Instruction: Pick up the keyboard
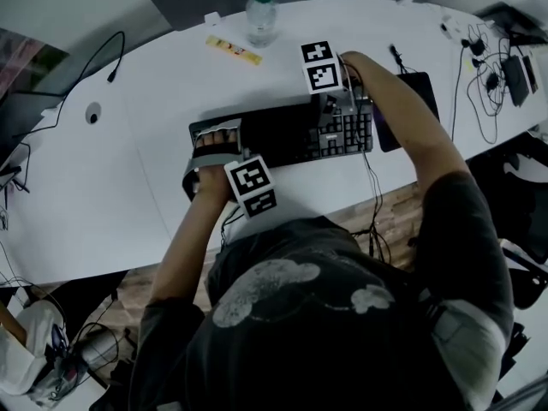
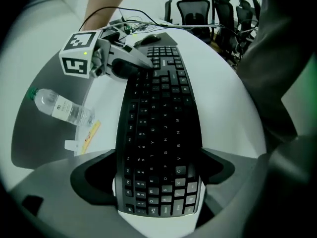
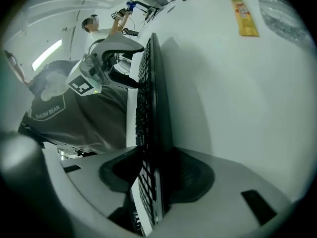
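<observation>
a: nearest of all is the person's dark shirt (image 1: 325, 315), right under the camera, with both forearms reaching out from it over the white table (image 1: 111, 195).
b: and the left gripper (image 2: 158, 172)?
a: it points steeply down over the left end of the keyboard (image 1: 291, 134). the jaws straddle the board's full depth there, one pad on each long edge, and both look pressed against it. so it's grasping the keyboard.
b: the right gripper (image 3: 153, 177)?
a: clamped on the board toward its other end. its own view shows the board edge-on between the jaws, one jaw on the key side and one on the side away from the keys, closed onto it.
b: is the board off the table?
a: can't tell. it runs from one gripper to the other. from the left gripper you see the right gripper's marker cube (image 2: 79, 53) at the far end of it.
b: anything else around the tools?
a: a water bottle (image 1: 261, 15) and a yellow strip (image 1: 233, 50) sit beyond the keyboard, ahead and to the left of the left gripper's jaws. a dark flat pad (image 1: 411, 110) lies just beside the right gripper, on its outer side, and loose cables (image 1: 484, 75) lie well beyond that.
</observation>
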`<state>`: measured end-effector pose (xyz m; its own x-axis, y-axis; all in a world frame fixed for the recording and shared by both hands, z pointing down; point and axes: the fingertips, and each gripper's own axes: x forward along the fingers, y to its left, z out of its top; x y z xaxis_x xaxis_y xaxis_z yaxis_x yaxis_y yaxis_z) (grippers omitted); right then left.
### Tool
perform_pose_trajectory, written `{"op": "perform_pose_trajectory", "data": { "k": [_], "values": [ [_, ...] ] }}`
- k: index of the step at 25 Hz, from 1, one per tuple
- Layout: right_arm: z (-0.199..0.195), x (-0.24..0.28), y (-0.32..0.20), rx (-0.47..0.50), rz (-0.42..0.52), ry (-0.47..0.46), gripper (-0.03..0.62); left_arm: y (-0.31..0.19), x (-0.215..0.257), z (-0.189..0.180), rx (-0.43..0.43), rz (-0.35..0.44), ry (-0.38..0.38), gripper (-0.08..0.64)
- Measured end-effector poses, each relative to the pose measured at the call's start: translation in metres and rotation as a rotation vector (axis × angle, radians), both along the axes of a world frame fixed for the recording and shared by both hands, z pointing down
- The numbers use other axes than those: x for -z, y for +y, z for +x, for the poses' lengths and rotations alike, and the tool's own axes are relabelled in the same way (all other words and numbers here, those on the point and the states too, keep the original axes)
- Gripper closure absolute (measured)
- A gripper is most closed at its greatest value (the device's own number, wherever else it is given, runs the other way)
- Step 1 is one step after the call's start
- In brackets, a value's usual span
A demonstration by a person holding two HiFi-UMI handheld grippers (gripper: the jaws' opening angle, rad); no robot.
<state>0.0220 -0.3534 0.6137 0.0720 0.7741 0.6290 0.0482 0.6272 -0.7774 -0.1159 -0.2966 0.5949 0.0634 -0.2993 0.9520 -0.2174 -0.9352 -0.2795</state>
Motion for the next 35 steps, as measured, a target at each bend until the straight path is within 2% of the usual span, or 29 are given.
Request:
{"op": "perform_pose_trajectory", "data": {
  "k": [2, 5, 9, 11, 16, 20, 24, 26, 29, 35],
  "values": [
    [0.005, 0.003, 0.009, -0.008, -0.07, 0.038, 0.448, 0.002, 0.0, -0.002, 0.014, -0.019, 0.011, 0.061],
    [0.008, 0.007, 0.026, -0.027, -0.155, 0.066, 0.488, 0.007, -0.002, -0.007, 0.007, -0.026, -0.013, 0.061],
    [0.006, 0.013, 0.033, -0.098, -0.173, 0.0, 0.508, 0.006, -0.003, -0.014, 0.026, -0.015, -0.001, 0.061],
    [0.001, 0.022, 0.033, -0.183, -0.183, -0.053, 0.517, 0.005, 0.002, -0.019, 0.022, 0.018, -0.003, 0.061],
    [-0.01, 0.051, 0.035, -0.466, -0.226, -0.215, 0.526, -0.001, 0.018, -0.028, 0.032, 0.143, -0.011, 0.061],
    [-0.001, 0.056, 0.042, -0.603, -0.182, -0.275, 0.525, -0.006, 0.041, -0.023, 0.089, 0.27, 0.035, 0.061],
    [0.009, 0.065, 0.056, -0.738, -0.174, -0.352, 0.523, 0.006, 0.047, -0.025, 0.172, 0.306, 0.086, 0.061],
    [0.013, 0.071, 0.062, -0.799, -0.164, -0.416, 0.523, 0.013, 0.05, -0.027, 0.231, 0.304, 0.127, 0.061],
    [0.015, 0.085, 0.074, -0.894, -0.157, -0.526, 0.523, 0.024, 0.058, -0.028, 0.346, 0.3, 0.233, 0.061],
    [0.022, 0.108, 0.097, -1.077, -0.118, -0.722, 0.523, 0.049, 0.078, -0.02, 0.586, 0.244, 0.572, 0.063]
  ]
}}
